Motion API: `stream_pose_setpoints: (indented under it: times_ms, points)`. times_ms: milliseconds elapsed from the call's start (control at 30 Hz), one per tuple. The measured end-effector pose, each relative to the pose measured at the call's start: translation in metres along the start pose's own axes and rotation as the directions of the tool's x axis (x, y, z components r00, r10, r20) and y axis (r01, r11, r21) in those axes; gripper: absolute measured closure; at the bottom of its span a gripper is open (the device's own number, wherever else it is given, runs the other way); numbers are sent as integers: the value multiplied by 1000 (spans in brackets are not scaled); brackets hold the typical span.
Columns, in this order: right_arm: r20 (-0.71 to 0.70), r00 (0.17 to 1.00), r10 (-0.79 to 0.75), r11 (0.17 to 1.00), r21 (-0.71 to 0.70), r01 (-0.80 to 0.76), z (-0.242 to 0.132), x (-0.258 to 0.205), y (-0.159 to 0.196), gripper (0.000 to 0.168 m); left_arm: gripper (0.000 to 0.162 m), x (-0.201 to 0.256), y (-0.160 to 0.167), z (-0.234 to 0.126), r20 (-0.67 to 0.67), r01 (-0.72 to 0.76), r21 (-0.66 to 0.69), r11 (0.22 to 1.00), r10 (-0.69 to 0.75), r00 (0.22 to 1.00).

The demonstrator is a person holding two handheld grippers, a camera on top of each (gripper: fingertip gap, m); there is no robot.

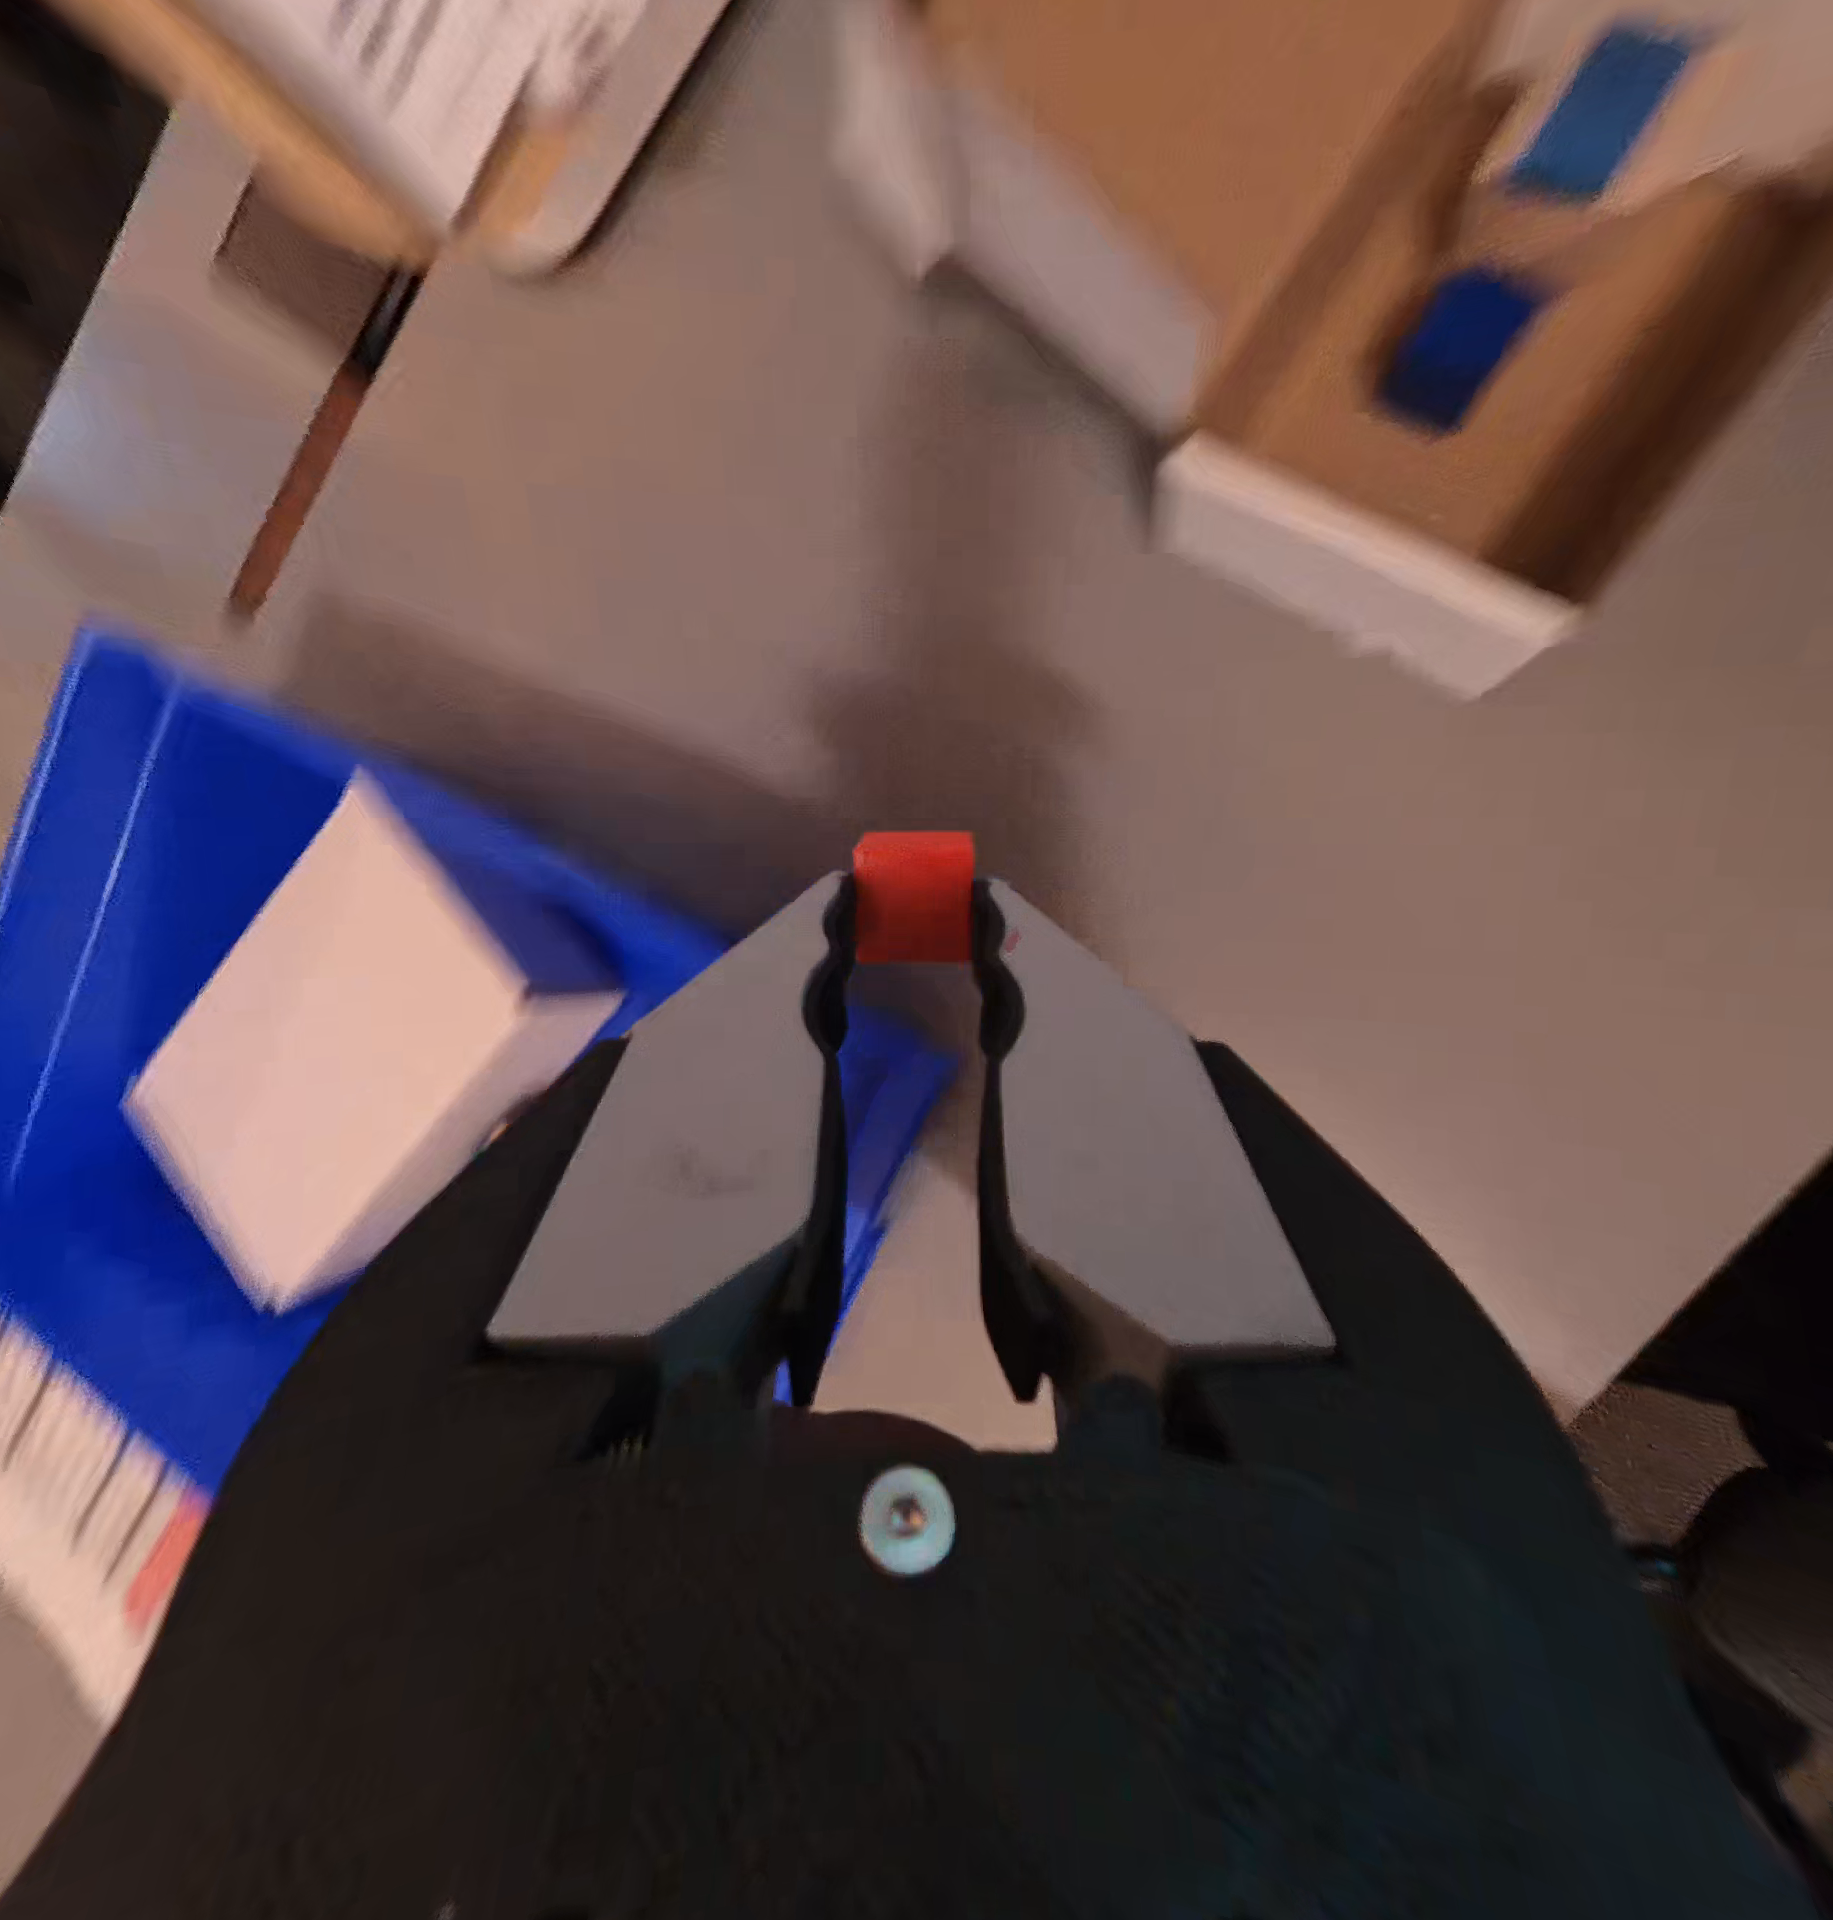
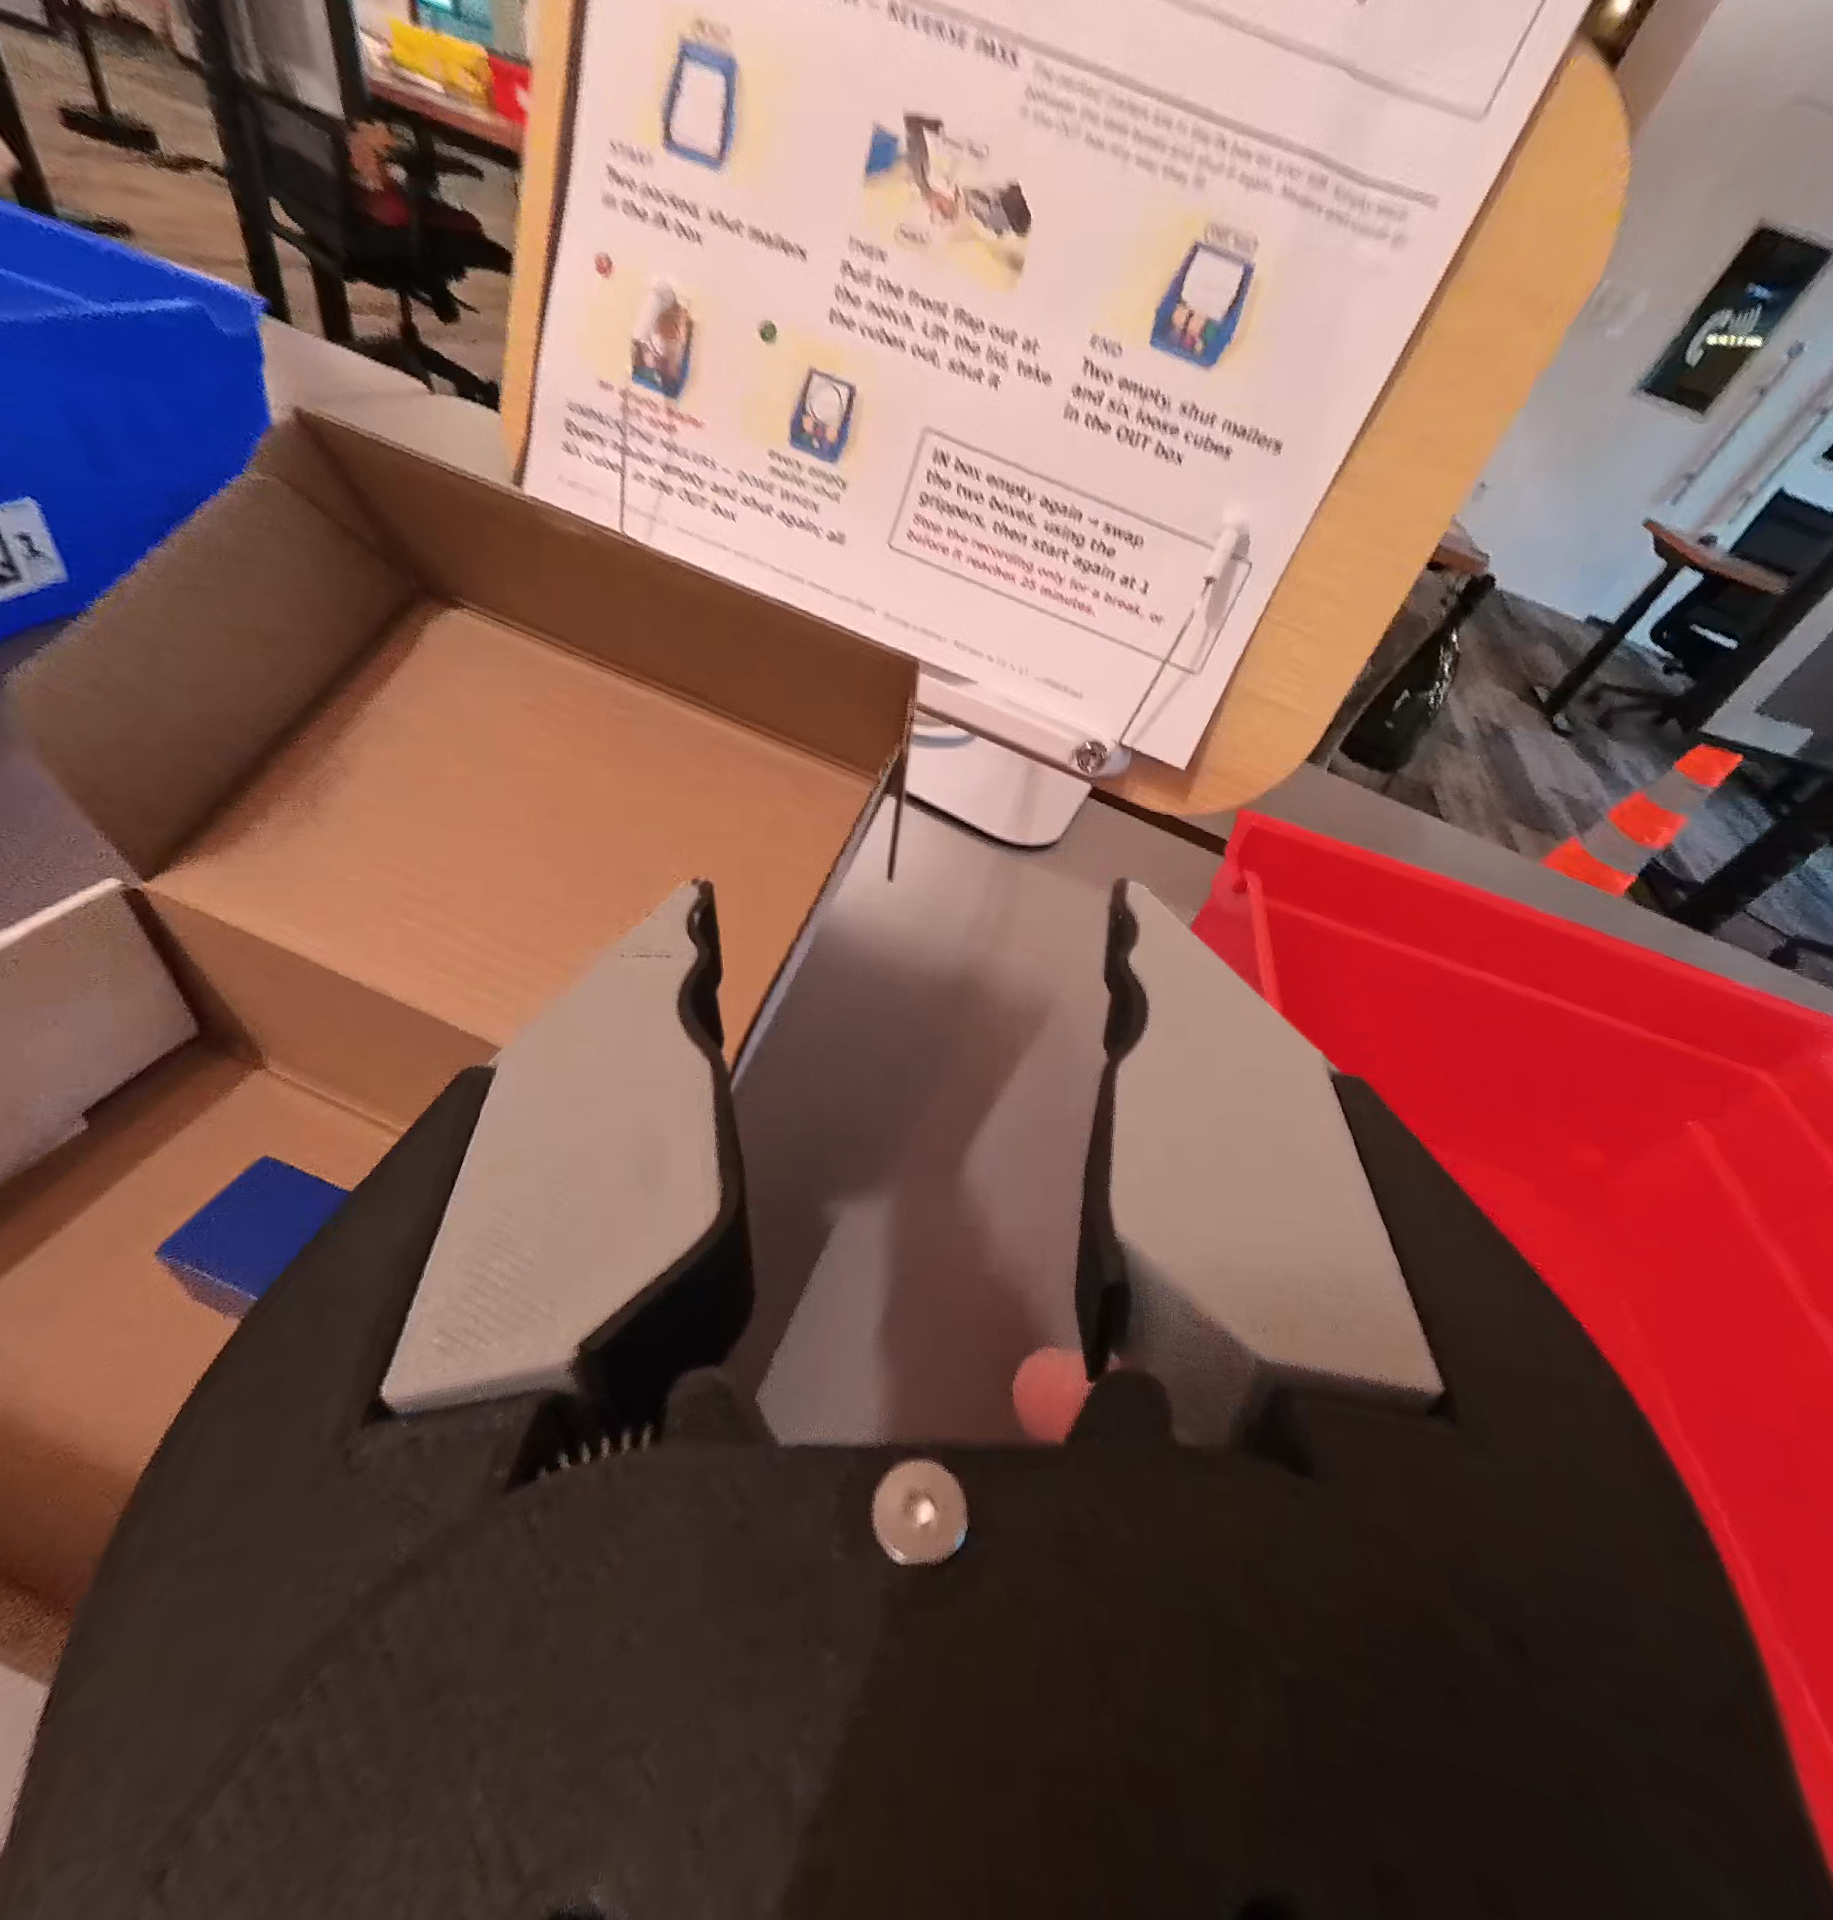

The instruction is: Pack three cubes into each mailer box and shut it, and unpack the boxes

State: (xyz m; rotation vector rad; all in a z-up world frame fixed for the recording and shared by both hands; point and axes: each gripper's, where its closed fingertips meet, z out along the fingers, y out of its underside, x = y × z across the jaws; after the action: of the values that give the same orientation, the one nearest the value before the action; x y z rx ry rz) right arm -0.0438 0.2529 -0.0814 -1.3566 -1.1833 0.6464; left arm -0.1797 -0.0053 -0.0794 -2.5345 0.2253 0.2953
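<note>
Red cube (image 1: 913, 899) is up off the bench, pinched at the very tips of the left tool (image 1: 913, 914), jaws drawn in narrow against its two sides. Up at one o'clock in that blurred view sits the open mailer box (image 1: 1442, 343), and two blue cubes (image 1: 1452, 348) show inside its brown interior, one nearer, one farther. So by my read the red one would be the third for that box, if this is the packing leg; it could equally be coming out, and the frame alone doesn't settle it. Down at nine o'clock, a blue bin (image 1: 91, 831) holds a shut white mailer (image 1: 330, 1049); whether that one is packed or empty I cannot tell. Over to the right tool (image 2: 912, 914): jaws spread wide, nothing between them, hanging above bare bench (image 2: 953, 997). At ten o'clock from it the open box's raised lid (image 2: 476, 758) shows plain brown card, a blue cube (image 2: 252, 1231) peeking at eight o'clock. Red bin (image 2: 1577, 1122) at three o'clock, no cubes visible in the part shown. Lid not yet shut; closing and stowing look like what's left here.
</note>
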Motion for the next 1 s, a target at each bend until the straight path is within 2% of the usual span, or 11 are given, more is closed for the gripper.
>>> stream_pose_setpoints:
  times_ms: [100,200,367,533,767,1000]
  points:
    - [-21,1000,15,1000,-14,-16,3,7,4,96,143,58,-49,25,-111,-118,74,990,125,986]
    - [-32,999,36,999,5,-35,1,13,1,97,143,94,-72,56,-158,-245,63,967,253,955]
    - [-24,999,48,999,19,-47,-1,13,-2,97,143,116,-69,103,-232,-346,-58,936,325,917]
    - [-21,999,45,999,25,-45,-2,13,-4,97,143,129,-62,128,-283,-400,-137,906,351,893]
    - [-6,998,60,998,27,-60,-3,11,-5,95,143,133,-61,130,-307,-431,-182,884,366,879]
    - [-5,999,50,998,28,-50,-3,9,-5,95,143,130,-57,129,-325,-499,-286,818,408,853]
